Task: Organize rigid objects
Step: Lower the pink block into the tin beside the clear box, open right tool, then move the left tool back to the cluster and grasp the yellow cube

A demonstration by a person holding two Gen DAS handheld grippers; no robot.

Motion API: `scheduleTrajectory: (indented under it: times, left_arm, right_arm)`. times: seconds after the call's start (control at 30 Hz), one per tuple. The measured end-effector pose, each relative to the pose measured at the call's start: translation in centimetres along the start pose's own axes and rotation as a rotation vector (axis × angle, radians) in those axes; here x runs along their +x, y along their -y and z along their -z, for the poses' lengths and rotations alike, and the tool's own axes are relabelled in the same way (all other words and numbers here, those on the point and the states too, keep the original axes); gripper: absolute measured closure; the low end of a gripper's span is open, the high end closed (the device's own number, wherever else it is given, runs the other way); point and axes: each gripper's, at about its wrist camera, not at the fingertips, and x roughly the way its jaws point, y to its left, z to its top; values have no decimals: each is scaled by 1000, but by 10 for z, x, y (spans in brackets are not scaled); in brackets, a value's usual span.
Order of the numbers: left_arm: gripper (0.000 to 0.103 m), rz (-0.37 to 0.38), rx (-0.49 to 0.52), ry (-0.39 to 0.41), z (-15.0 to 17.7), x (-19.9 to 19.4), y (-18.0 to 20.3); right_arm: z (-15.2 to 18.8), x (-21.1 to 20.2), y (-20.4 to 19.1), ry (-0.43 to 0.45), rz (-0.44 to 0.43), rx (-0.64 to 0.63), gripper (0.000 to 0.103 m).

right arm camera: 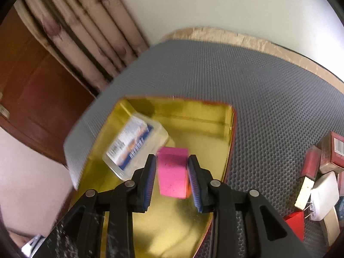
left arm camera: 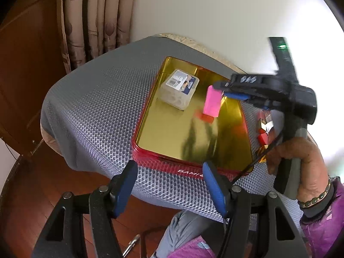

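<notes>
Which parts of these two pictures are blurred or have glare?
Left wrist view: the right hand-held gripper is motion-smeared, the wall is overexposed at right, the gold tin mirrors like glass. Right wrist view: the clear plastic box and curtain are smeared.

The right tongs (right arm camera: 172, 172) clamp a pink block (right arm camera: 172, 172) above the gold tin (right arm camera: 193, 116), beside a clear box (right arm camera: 133, 146).

Tin tray (left arm camera: 150, 111): metal, mirror-glossy gold inside, glossy red outer wall. Mat (left arm camera: 96, 99) over surface: grey, matt, dimpled honeycomb texture. Pink block (right arm camera: 172, 172): matt, finely pitted, foam-like. Clear box (left arm camera: 180, 90): translucent plastic, glossy paper label. Tongs' pads (left arm camera: 123, 185): blue, ribbed; arms matt black plastic. Curtain (left arm camera: 94, 19): printed cloth. Floor (left arm camera: 53, 185): polished wood.
</notes>
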Motion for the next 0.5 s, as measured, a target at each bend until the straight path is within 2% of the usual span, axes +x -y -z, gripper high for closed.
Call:
scheduleTrajectory:
  times: [0.03, 0.1, 0.23, 0.37, 0.5]
  left_arm:
    - [39, 3, -2, -4, 0, 1, 0]
    - [39, 3, 2, -12, 1, 2, 2]
    - [39, -19, 34, 1, 3, 1, 7]
    - [39, -30, 75, 27, 5, -5, 15]
    - [39, -3, 138, 49, 10, -12, 27]
  right_arm:
    - [-2, -6, 1, 22, -26, 6, 72]
    - [-7, -19, 3, 63, -50, 12, 64]
    - [-4, -57, 4, 144, -80, -13, 63]
    - [36, -107, 21, 236, 3, -55, 42]
    - [100, -142, 75, 258, 181, -41, 40]
